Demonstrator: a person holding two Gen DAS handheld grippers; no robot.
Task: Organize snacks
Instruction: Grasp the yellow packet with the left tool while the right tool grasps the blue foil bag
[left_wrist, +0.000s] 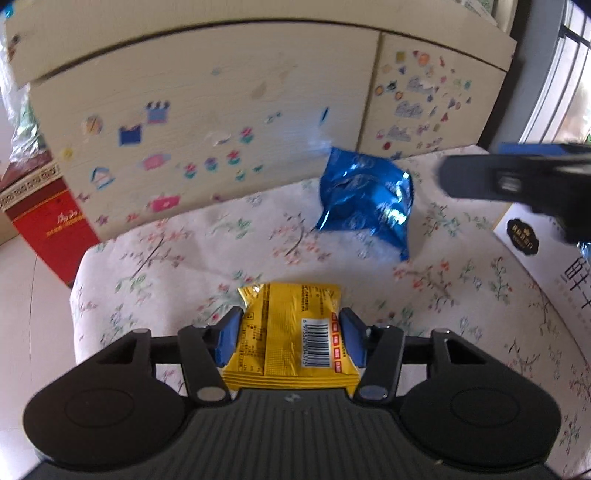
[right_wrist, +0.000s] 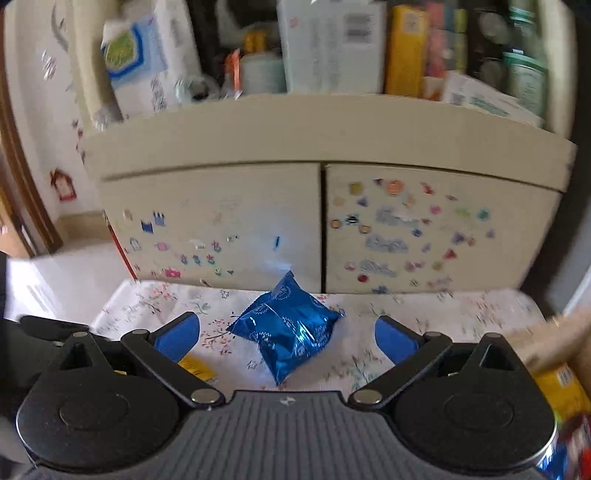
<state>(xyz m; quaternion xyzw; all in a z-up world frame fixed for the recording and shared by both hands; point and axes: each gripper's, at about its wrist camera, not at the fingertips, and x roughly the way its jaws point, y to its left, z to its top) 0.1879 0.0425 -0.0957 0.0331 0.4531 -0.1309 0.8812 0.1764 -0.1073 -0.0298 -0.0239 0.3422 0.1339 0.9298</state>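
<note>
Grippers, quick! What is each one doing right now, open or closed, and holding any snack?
Left gripper: shut on the yellow snack packet.
Right gripper: open, holding nothing; the blue foil packet lies ahead between its fingers.

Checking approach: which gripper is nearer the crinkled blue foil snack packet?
Right gripper: open, just short of the crinkled blue foil snack packet. The left gripper sits farther back, shut on a yellow snack packet.

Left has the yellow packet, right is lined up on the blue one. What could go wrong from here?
1. The left hand-held gripper pinches the yellow packet only by its side edges; the slick wrapper might slip or crumple.
2. The blue foil packet is puffy and lies askew between the open right hand-held gripper pads; it could squirt out on closing.
3. Both views are blurred, so alignment is uncertain.
</note>
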